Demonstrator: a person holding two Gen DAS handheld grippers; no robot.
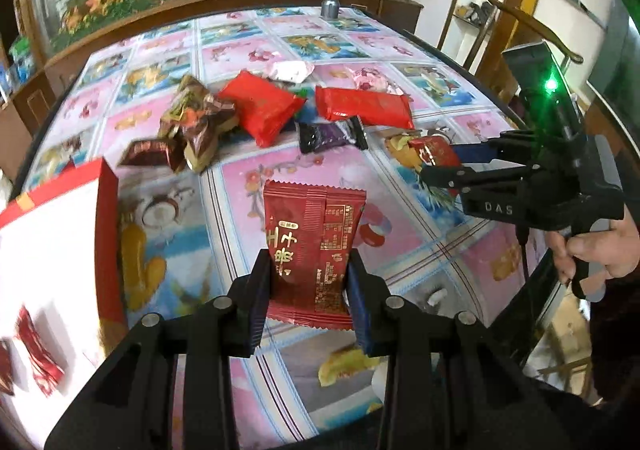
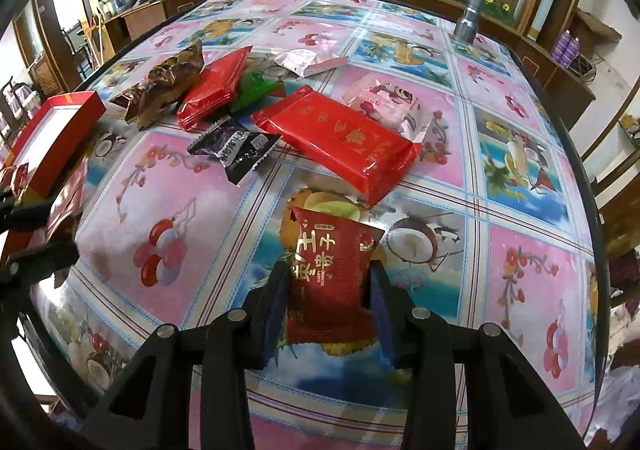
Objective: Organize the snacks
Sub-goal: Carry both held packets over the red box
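Note:
In the left wrist view my left gripper [image 1: 310,282] is shut on a dark red snack packet [image 1: 316,234] with gold lettering, held above the tablecloth. A red box [image 1: 52,250] with a white inside stands close on its left and holds a couple of red packets. My right gripper [image 2: 330,290] is shut on a matching dark red packet [image 2: 332,262], just above the table. The left wrist view shows the right gripper [image 1: 436,161] far right, a hand on its grip, with its packet [image 1: 434,153] between the fingers.
Loose snacks lie mid-table: a long red pack [image 2: 344,137], a second red pack [image 2: 216,89], a black-purple packet [image 2: 236,149], brown packets [image 2: 164,85], a green one [image 2: 252,87] and pale pink ones [image 2: 384,101]. A silver flashlight [image 2: 470,13] stands at the far edge.

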